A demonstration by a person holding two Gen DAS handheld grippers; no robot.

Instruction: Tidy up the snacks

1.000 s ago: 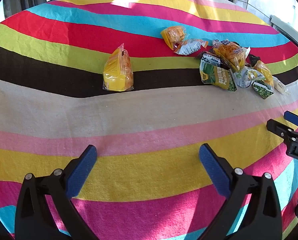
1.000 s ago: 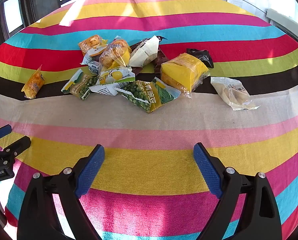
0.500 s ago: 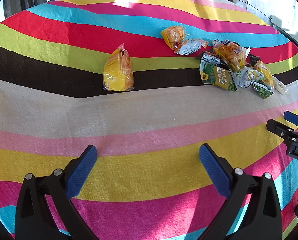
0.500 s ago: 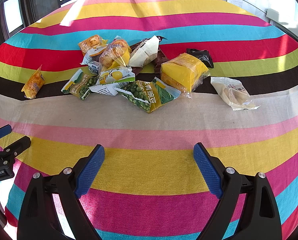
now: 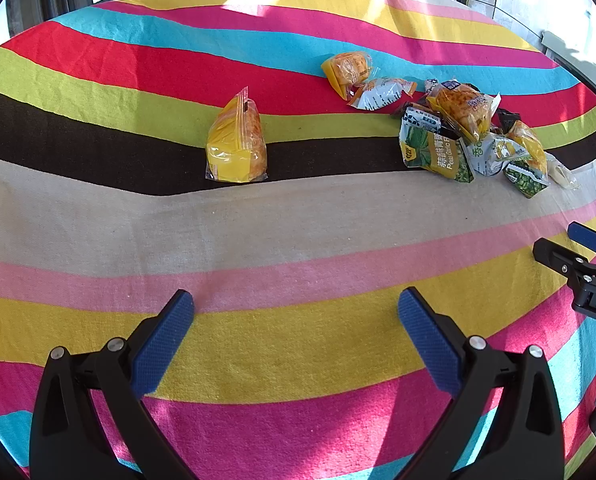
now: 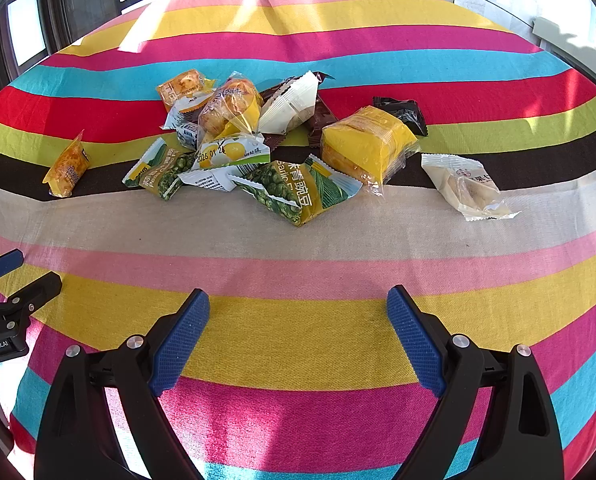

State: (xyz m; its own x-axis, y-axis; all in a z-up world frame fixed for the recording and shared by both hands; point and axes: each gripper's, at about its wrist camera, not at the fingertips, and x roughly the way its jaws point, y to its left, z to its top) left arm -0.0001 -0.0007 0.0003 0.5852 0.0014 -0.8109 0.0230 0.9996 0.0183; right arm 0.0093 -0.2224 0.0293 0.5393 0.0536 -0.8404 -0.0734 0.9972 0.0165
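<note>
A heap of snack packets point(image 6: 234, 144) lies on the striped cloth: green pea bags point(image 6: 298, 192), a big yellow cake pack point(image 6: 365, 144), a white pastry pack point(image 6: 465, 188) off to its right. A lone yellow cake pack point(image 5: 236, 144) sits apart on the left of the heap point(image 5: 465, 136) in the left wrist view. My left gripper point(image 5: 294, 336) hangs open over the yellow stripe, well short of that pack. Open too and holding nothing, my right gripper point(image 6: 298, 332) hovers in front of the heap. Each gripper shows at the edge of the other's view.
The striped tablecloth point(image 6: 298, 248) covers a round table; a wide cream and pink band lies between grippers and snacks. Window frames point(image 6: 26, 32) stand behind the far edge. A small dark packet point(image 6: 401, 112) lies behind the yellow pack.
</note>
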